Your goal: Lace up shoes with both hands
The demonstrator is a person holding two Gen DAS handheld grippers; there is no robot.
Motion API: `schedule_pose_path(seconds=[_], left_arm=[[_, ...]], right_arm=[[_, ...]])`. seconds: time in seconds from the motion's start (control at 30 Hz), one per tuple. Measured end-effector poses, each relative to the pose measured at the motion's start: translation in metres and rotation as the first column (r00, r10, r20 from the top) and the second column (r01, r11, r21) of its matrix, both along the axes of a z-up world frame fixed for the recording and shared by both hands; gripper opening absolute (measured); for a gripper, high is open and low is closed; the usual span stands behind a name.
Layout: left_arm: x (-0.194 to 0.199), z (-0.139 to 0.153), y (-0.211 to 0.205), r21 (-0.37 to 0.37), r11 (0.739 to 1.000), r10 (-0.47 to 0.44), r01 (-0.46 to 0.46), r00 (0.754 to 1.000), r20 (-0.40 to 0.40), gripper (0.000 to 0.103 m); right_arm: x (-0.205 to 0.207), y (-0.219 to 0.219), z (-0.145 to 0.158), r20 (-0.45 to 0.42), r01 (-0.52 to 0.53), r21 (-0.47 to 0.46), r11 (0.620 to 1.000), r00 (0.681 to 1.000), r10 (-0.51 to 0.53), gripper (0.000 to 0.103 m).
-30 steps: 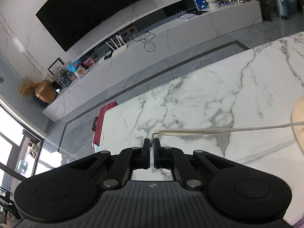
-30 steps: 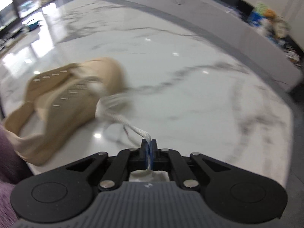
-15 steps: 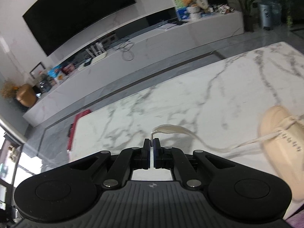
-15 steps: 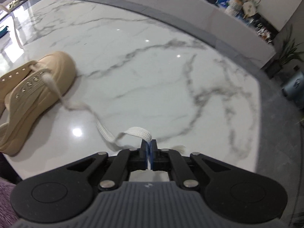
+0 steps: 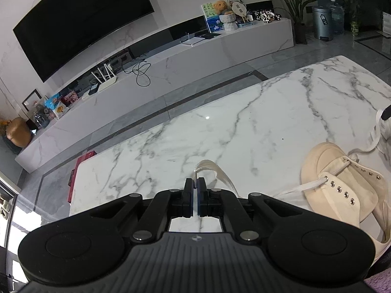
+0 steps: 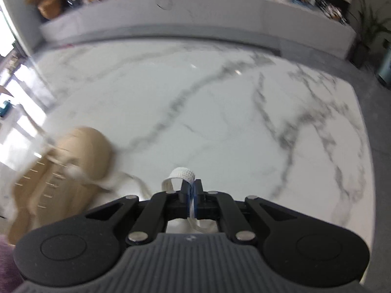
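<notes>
A beige canvas shoe [image 5: 342, 188] lies on the white marble table [image 5: 244, 131], at the right of the left wrist view and blurred at the left of the right wrist view [image 6: 63, 175]. A white lace [image 5: 308, 185] runs through its lowest eyelets. My left gripper [image 5: 195, 183] is shut on one lace end, which loops slack to the shoe. My right gripper [image 6: 191, 188] is shut on the other lace end [image 6: 182, 174], which curls over the fingertips.
A long low white TV cabinet [image 5: 171, 73] with a large black screen above it stands beyond the table's far edge. A red box [image 5: 73, 178] lies on the floor by the table's left end. A grey bin [image 5: 322, 22] stands far right.
Both grippers have swung back toward the shoe. The lace, taut a second ago, now hangs slack in loops. The shoe has come further into the left wrist view.
</notes>
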State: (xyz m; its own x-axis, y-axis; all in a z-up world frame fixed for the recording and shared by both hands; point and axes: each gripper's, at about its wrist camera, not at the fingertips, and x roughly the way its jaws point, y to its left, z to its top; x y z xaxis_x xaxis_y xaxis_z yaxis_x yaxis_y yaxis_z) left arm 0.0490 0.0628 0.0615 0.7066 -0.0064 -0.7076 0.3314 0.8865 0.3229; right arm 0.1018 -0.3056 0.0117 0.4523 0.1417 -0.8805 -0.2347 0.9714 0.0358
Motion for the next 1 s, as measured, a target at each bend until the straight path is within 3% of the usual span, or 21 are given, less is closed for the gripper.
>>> schedule_pose_path(seconds=[0.23,0.27,0.37,0.5,0.6,0.77,0.87,1.0], left_arm=[[0.003,-0.007,-0.006,0.002,1.000,-0.012,0.012,1.000,-0.015,0.001],[0.004,-0.008,-0.006,0.001,1.000,-0.011,0.011,1.000,-0.016,0.001],[0.005,-0.010,-0.007,-0.007,1.000,-0.014,0.014,1.000,-0.022,0.001],[0.006,-0.012,-0.009,-0.013,1.000,-0.021,0.020,0.999,-0.024,0.001],[0.005,-0.013,-0.009,-0.013,1.000,-0.027,0.027,0.999,-0.026,0.001],[0.003,-0.013,-0.009,-0.016,0.999,-0.039,0.039,0.999,-0.027,0.001],[0.002,-0.013,-0.009,-0.018,0.999,-0.043,0.042,0.999,-0.028,0.001],[0.002,-0.014,-0.008,-0.021,0.999,-0.046,0.045,0.998,-0.030,0.001]], right_arm=[[-0.001,-0.022,-0.025,-0.043,0.025,-0.100,0.995,0.999,-0.030,0.007],[-0.003,-0.024,-0.024,-0.039,0.016,-0.111,0.994,0.999,-0.020,0.011],[-0.008,-0.021,-0.019,-0.018,-0.045,-0.174,0.984,0.999,0.043,0.036],[-0.016,-0.013,-0.009,0.020,-0.126,-0.249,0.960,0.991,0.135,0.036],[-0.027,0.000,-0.005,0.039,-0.276,-0.233,0.933,0.956,0.292,0.034],[-0.049,0.028,-0.017,-0.008,-0.496,-0.286,0.820,0.857,0.516,0.034],[-0.054,0.038,-0.027,-0.041,-0.557,-0.328,0.763,0.815,0.578,0.033],[-0.051,0.044,-0.040,-0.092,-0.598,-0.371,0.711,0.785,0.612,0.031]])
